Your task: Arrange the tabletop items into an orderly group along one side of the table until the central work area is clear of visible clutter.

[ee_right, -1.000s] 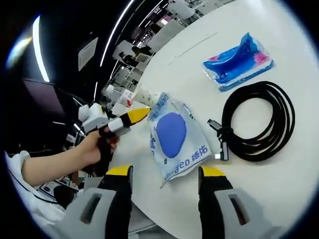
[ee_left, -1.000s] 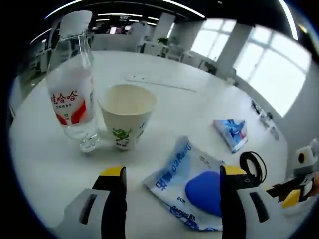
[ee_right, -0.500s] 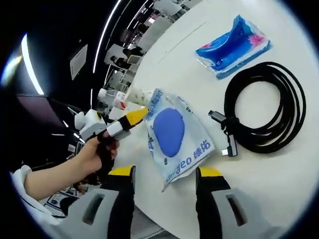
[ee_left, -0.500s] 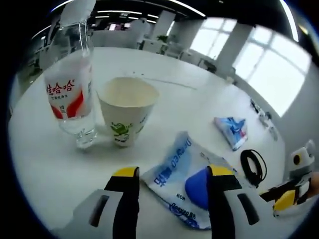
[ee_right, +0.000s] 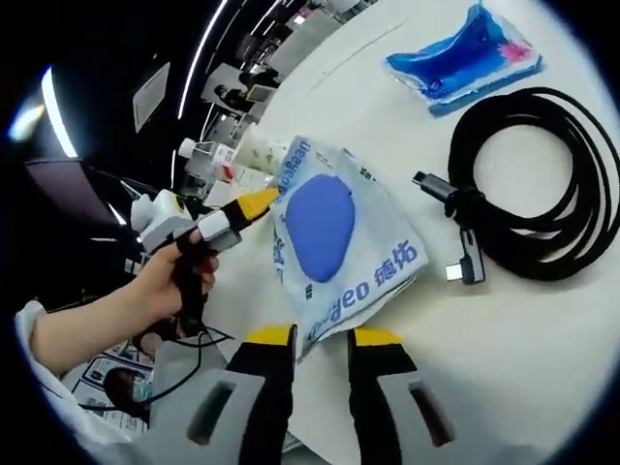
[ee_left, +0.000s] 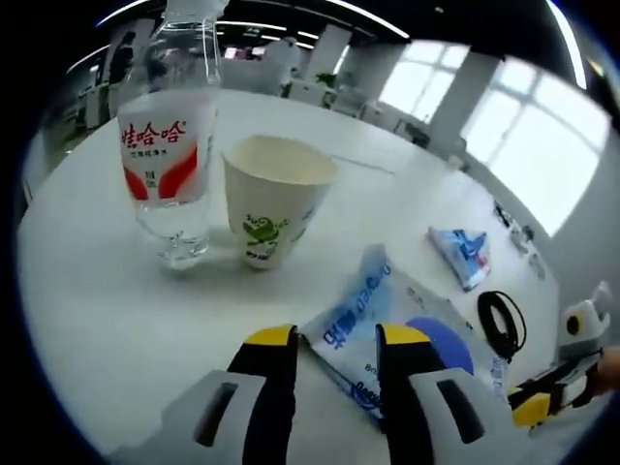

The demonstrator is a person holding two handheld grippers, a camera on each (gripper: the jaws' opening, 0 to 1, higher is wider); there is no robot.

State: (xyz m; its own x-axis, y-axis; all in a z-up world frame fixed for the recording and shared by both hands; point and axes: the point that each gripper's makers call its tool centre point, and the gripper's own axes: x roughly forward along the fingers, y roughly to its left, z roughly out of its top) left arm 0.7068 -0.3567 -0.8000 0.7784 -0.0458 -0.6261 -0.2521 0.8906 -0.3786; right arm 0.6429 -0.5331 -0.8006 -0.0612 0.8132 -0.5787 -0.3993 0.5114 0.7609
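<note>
A white and blue wipes pack (ee_left: pixel 387 320) lies flat on the round white table (ee_left: pixel 87 291). One of its corners sits between the narrowed jaws of my left gripper (ee_left: pixel 336 337), with a gap still showing. Its opposite corner (ee_right: pixel 334 237) sits between the narrowed jaws of my right gripper (ee_right: pixel 322 336), also with a gap. Behind the pack stand a clear water bottle (ee_left: pixel 167 145) with a red label and a paper cup (ee_left: pixel 274 199). A blue tissue pack (ee_left: pixel 463 254) and a coiled black cable (ee_left: pixel 499 325) lie further right.
In the right gripper view the cable (ee_right: pixel 538 184) lies beside the wipes pack and the tissue pack (ee_right: pixel 465 53) beyond it. A person's hand (ee_right: pixel 170 281) holds the left gripper at the table edge. Bare tabletop surrounds the bottle.
The jaws of both grippers have narrowed around opposite corners of the wipes pack. Both cameras have moved in closer to the pack.
</note>
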